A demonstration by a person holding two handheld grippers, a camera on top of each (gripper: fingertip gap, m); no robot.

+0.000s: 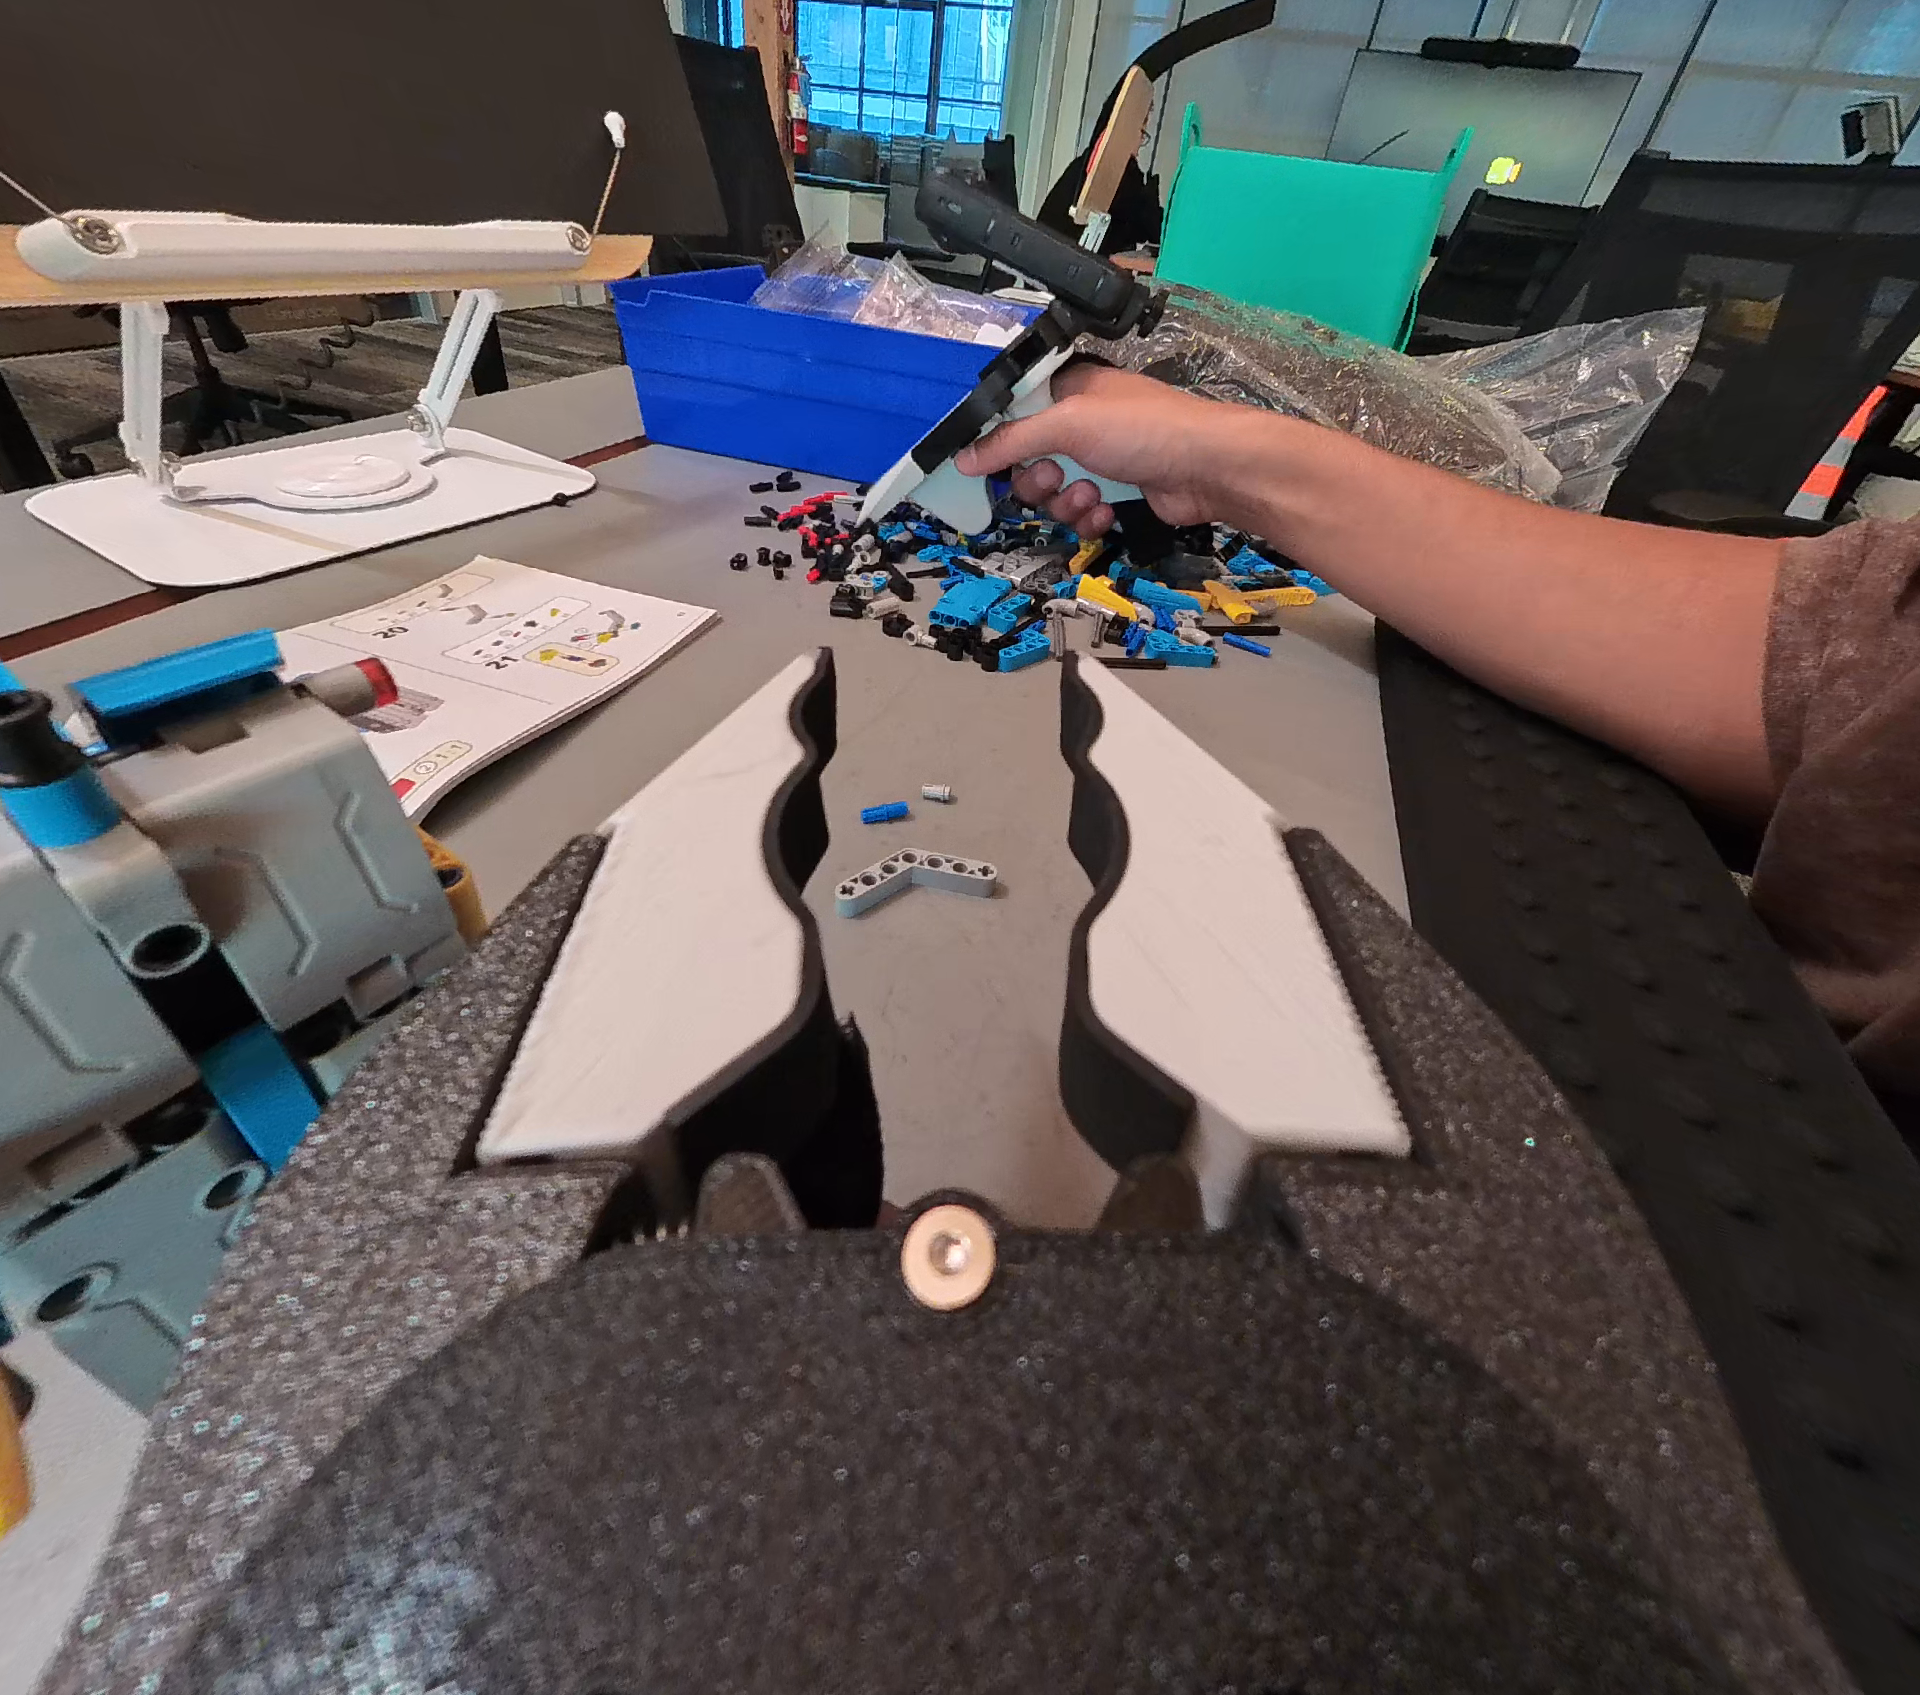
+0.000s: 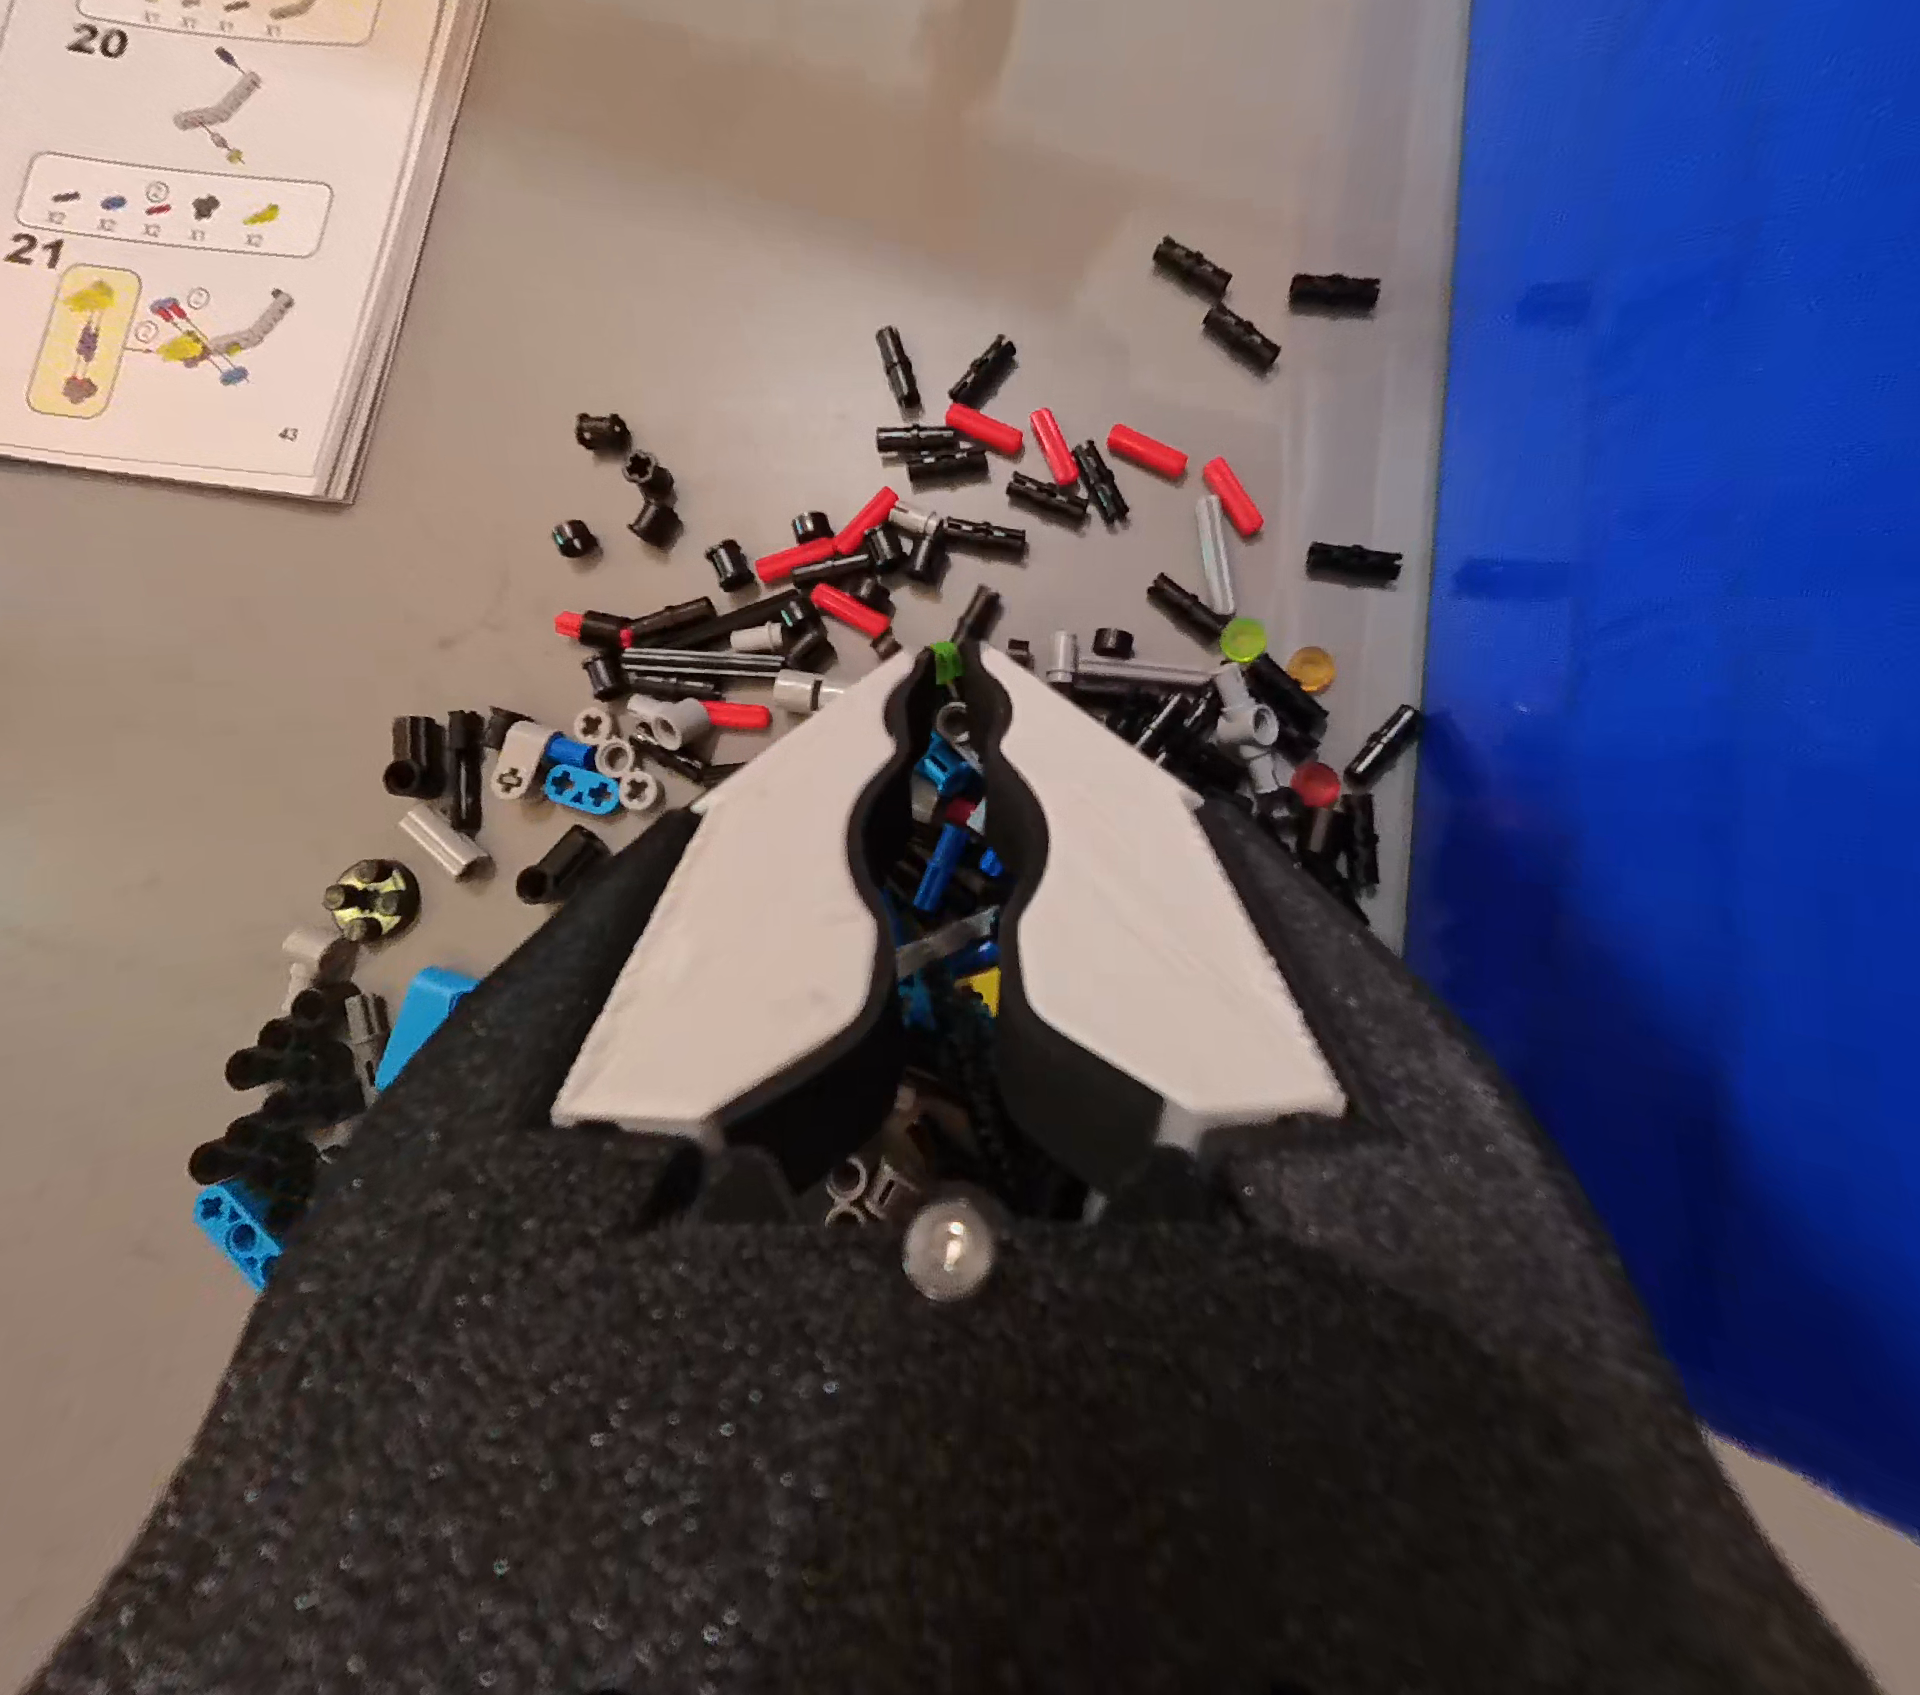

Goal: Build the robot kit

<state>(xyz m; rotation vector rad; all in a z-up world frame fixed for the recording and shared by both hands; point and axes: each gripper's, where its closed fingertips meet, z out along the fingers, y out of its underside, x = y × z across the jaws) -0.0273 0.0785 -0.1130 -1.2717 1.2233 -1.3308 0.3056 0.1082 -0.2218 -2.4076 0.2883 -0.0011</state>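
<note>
My left gripper (image 1: pixel 948 677) is open and empty, low over the grey table (image 1: pixel 644 772). Between its fingers on the table lie a grey bent beam (image 1: pixel 914 883), a blue pin (image 1: pixel 883 812) and a small grey pin (image 1: pixel 937 792). A partly built grey and blue model (image 1: pixel 197 907) stands just left of it. My right gripper (image 2: pixel 950 660), also visible in the left wrist view (image 1: pixel 868 515) with a hand holding it, points down into a pile of loose parts (image 2: pixel 935 544). Its jaws are nearly closed, pinching a small green piece (image 2: pixel 943 664) at the tips.
An open instruction booklet (image 1: pixel 488 658) (image 2: pixel 208 191) lies left of the pile. A blue bin (image 1: pixel 800 378) (image 2: pixel 1683 502) stands close on the right of the right gripper. A white stand (image 1: pixel 312 492) sits at the far left. A black mat (image 1: pixel 1621 970) lies under the person's forearm (image 1: pixel 1507 565). One gripper's finger ends stand about 35 centimeters off the other's.
</note>
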